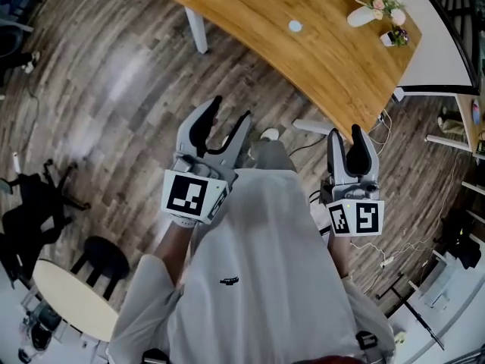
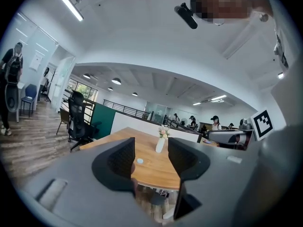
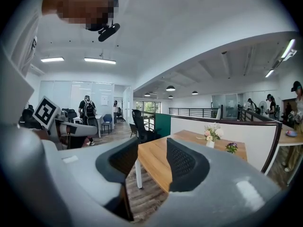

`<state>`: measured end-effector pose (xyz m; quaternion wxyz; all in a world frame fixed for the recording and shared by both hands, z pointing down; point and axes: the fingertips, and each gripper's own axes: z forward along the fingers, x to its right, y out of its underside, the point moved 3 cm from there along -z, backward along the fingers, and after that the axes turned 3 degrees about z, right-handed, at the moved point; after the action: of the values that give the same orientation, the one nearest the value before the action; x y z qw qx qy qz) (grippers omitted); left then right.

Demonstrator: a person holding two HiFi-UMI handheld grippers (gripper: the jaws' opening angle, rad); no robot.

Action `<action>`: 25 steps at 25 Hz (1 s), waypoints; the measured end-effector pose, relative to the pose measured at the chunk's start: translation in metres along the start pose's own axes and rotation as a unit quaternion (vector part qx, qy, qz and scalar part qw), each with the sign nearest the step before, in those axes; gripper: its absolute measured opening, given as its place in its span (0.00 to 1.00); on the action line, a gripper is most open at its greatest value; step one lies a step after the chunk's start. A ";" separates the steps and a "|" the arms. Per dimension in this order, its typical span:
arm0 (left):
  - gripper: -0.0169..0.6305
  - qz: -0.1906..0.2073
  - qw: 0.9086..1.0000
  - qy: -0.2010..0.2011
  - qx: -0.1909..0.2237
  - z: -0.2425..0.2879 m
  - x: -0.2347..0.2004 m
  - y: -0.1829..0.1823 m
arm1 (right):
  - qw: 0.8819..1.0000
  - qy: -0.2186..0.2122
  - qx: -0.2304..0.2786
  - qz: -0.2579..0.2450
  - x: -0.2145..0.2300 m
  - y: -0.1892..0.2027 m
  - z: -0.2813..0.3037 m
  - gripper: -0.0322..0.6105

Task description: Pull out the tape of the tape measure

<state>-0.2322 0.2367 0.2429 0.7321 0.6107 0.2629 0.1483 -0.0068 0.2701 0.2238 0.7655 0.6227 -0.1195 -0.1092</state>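
Ahead of your left gripper [image 1: 231,111], 10–11 o'clock, floor [image 1: 114,82] is open rm. Desk [image 1: 318,59] blocks 12–2 past right gripper [image 1: 345,132]; vase [image 1: 362,15] & plant pot [image 1: 392,38] crowd its far end. Stool [image 1: 106,256] + round table [image 1: 68,298] at 8.
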 end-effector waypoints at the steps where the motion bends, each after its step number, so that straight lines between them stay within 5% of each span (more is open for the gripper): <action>1: 0.35 -0.006 1.000 0.000 -0.004 0.002 -0.002 0.001 | 1.000 0.001 -0.002 0.001 0.001 -0.001 0.002 0.33; 10: 0.36 -0.018 0.999 -0.014 -0.035 0.021 -0.025 0.024 | 1.000 -0.027 -0.007 0.000 0.005 -0.003 0.045 0.34; 25: 0.36 0.015 0.999 0.009 -0.046 0.134 -0.040 -0.019 | 0.999 -0.021 0.009 0.032 0.074 -0.029 0.128 0.34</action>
<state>-0.1913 0.1022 0.2483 0.7547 0.5788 0.2530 0.1772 0.0222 0.1218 0.2243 0.7604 0.6229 -0.1565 -0.0968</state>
